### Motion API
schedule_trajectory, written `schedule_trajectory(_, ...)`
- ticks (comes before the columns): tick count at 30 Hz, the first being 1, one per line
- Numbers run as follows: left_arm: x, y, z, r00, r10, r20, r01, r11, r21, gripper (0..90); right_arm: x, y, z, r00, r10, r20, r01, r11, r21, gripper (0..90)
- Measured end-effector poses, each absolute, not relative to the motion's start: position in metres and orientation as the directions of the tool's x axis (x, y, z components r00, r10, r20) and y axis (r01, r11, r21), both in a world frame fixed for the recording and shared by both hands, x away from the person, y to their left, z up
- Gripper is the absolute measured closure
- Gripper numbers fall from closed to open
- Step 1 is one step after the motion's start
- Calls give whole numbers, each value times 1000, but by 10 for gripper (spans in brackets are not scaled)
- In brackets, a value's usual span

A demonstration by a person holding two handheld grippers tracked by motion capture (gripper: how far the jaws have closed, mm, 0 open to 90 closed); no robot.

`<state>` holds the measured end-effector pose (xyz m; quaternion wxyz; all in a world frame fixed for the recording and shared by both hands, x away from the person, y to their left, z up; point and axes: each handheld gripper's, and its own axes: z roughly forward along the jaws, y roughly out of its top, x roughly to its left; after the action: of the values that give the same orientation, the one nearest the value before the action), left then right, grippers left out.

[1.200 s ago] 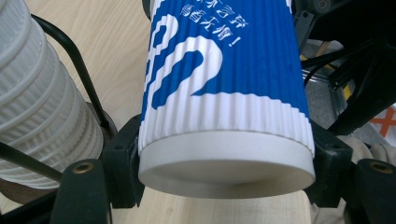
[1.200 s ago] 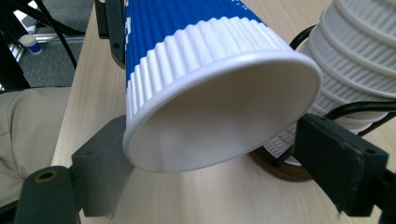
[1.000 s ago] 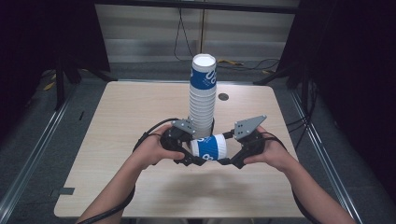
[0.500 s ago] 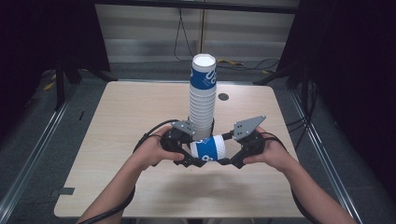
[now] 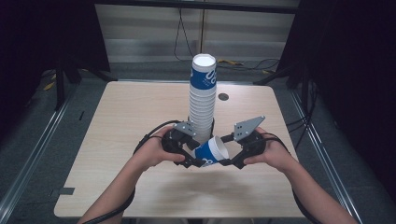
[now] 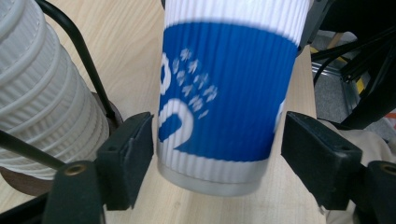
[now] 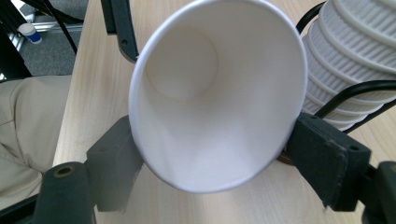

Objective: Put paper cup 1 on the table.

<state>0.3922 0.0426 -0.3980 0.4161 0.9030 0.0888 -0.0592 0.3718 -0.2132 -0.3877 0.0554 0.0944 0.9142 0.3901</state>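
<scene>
Passing a single blue-and-white paper cup (image 5: 211, 152) between tools was the step in hand. The cup lay on its side, held above the table (image 5: 116, 140) at about 6 o'clock from the tall cup stack (image 5: 202, 105), its base toward the left gripper (image 5: 189, 158) and its open mouth toward the right gripper (image 5: 233, 156).

In the left gripper view the black jaws bracketed the cup (image 6: 224, 102) near its base; a thin gap seemed to show at each pad, yet the jaws stood at their narrowest, so the hold was judged to be the left tool's.

In the right gripper view the jaws flanked the cup's rim (image 7: 215, 93) at 9 and 3 o'clock. They had just been closing with the cup between them, and the pads sat against the wall without visibly denting it.

By judgement, the next move called for the right jaws to firm up gently on the soft rim before the left released; too much squeeze could crush the mouth.
</scene>
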Motion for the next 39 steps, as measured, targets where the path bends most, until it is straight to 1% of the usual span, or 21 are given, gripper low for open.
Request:
schedule_trajectory(3, 393, 42, -398, 977, 113, -178, 209, -641, 739, 289, 372, -213, -389, -976, 215, -25, 134, 689, 712, 213)
schedule_trajectory(5, 392, 41, -399, 976, 119, -182, 216, -631, 745, 299, 372, -213, -388, -974, 226, -31, 136, 685, 715, 214)
schedule_trajectory(7, 392, 41, -398, 978, 115, -173, 206, -635, 745, 302, 373, -212, -388, -975, 219, -26, 134, 682, 719, 214)
schedule_trajectory(9, 392, 40, -397, 981, 111, -160, 193, -636, 747, 324, 372, -211, -387, -976, 217, -22, 136, 684, 717, 214)
schedule_trajectory(16, 392, 38, -395, 982, 109, -155, 189, -638, 746, 338, 372, -209, -390, -977, 210, -23, 132, 693, 709, 224)
schedule_trajectory(19, 392, 37, -395, 983, 102, -152, 182, -640, 747, 330, 373, -209, -390, -978, 209, -27, 130, 699, 703, 232)
schedule_trajectory(21, 391, 37, -395, 982, 114, -153, 191, -640, 745, 319, 373, -209, -390, -977, 213, -29, 133, 702, 699, 237)
schedule_trajectory(27, 392, 39, -398, 980, 132, -146, 197, -655, 729, 244, 373, -212, -391, -974, 225, -34, 142, 717, 682, 239)
schedule_trajectory(32, 391, 39, -403, 978, 150, -145, 209, -668, 714, 212, 374, -215, -390, -966, 249, -67, 153, 764, 627, 236)
schedule_trajectory(39, 387, 42, -411, 975, 172, -141, 221, -669, 710, 199, 376, -218, -390, -950, 286, -122, 175, 817, 549, 230)
